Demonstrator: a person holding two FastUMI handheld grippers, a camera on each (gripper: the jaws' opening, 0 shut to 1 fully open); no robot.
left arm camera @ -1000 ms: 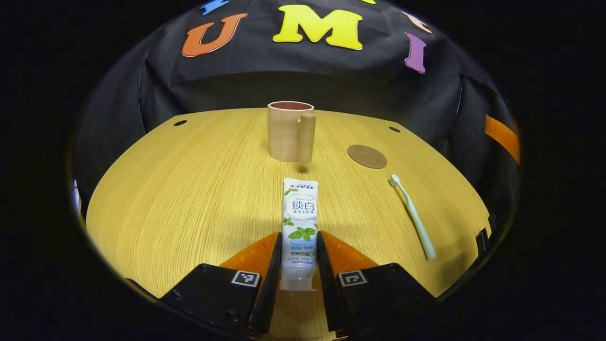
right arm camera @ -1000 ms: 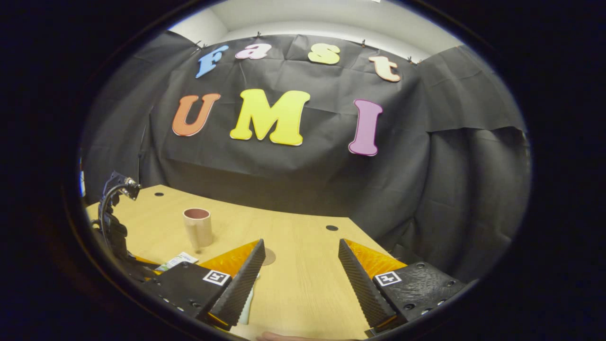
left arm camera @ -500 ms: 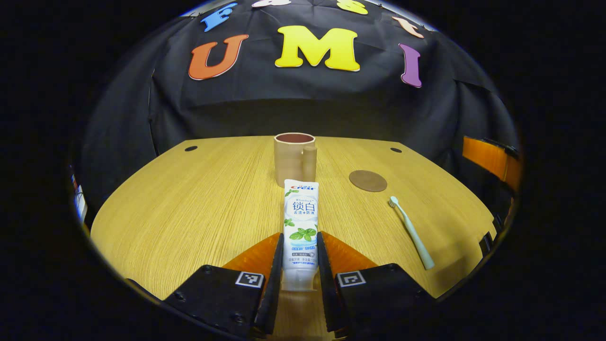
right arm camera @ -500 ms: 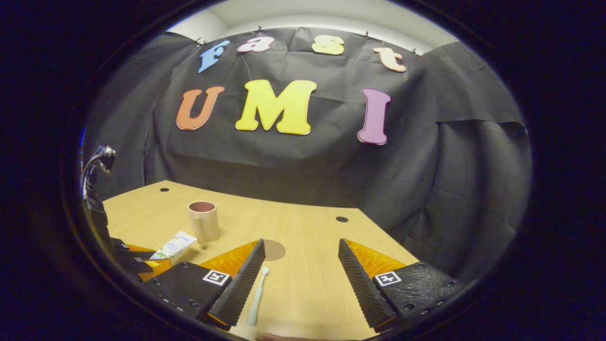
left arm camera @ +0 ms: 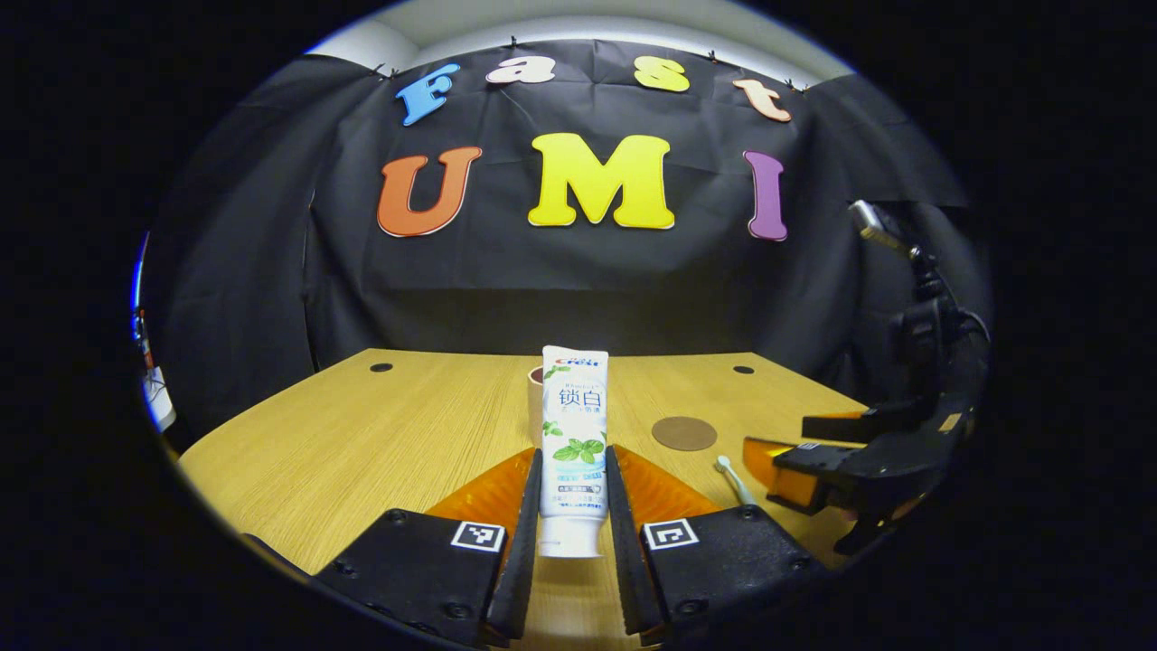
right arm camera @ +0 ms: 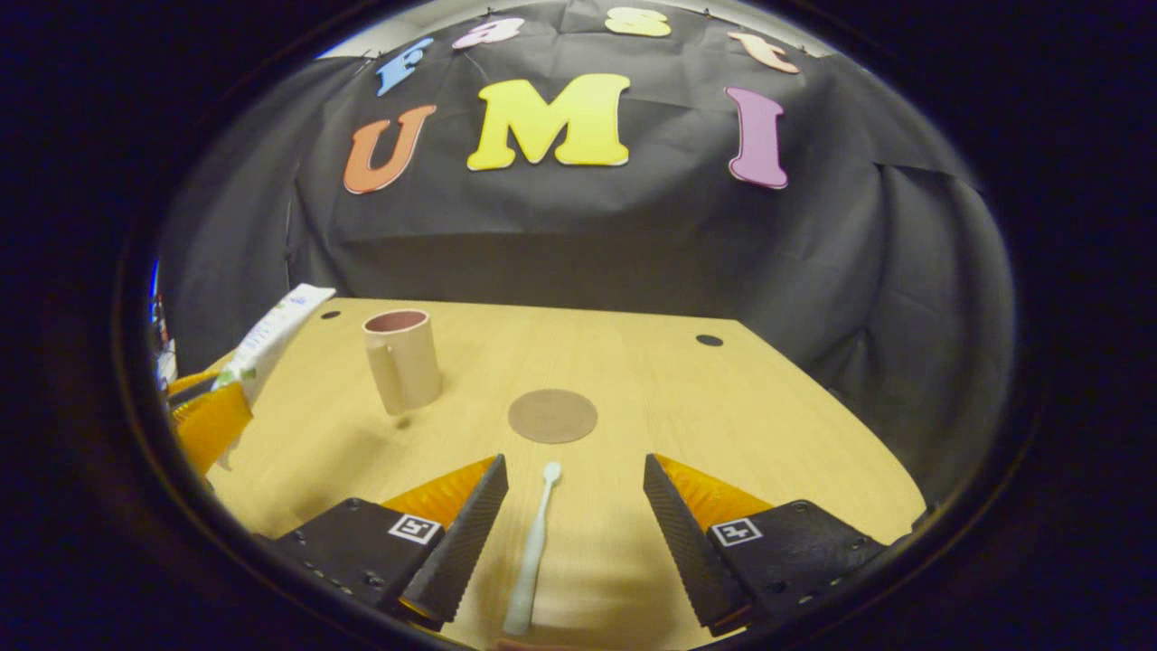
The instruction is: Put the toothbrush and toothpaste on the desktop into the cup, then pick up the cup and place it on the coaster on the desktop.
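My left gripper (left arm camera: 571,493) is shut on the white toothpaste tube (left arm camera: 571,434), holding it lifted off the desk and tilted upward; the tube (right arm camera: 271,339) also shows at the left of the right gripper view. Behind the tube stands the tan cup (left arm camera: 534,398), mostly hidden; in the right gripper view the cup (right arm camera: 402,360) is upright with its handle toward me. The pale green toothbrush (right arm camera: 533,551) lies flat on the desk between the fingers of my open right gripper (right arm camera: 574,515), untouched. The round brown coaster (right arm camera: 552,416) lies just beyond the brush head.
The wooden desktop (right arm camera: 723,407) has small dark holes near its far corners. The other gripper (left arm camera: 850,461) hovers low at the right of the left gripper view, over the toothbrush (left arm camera: 734,479), with the coaster (left arm camera: 684,433) behind it.
The left gripper has raised and tilted the toothpaste tube up off the desk. The right gripper has tipped down and moved in, so the toothbrush now lies between its fingers.
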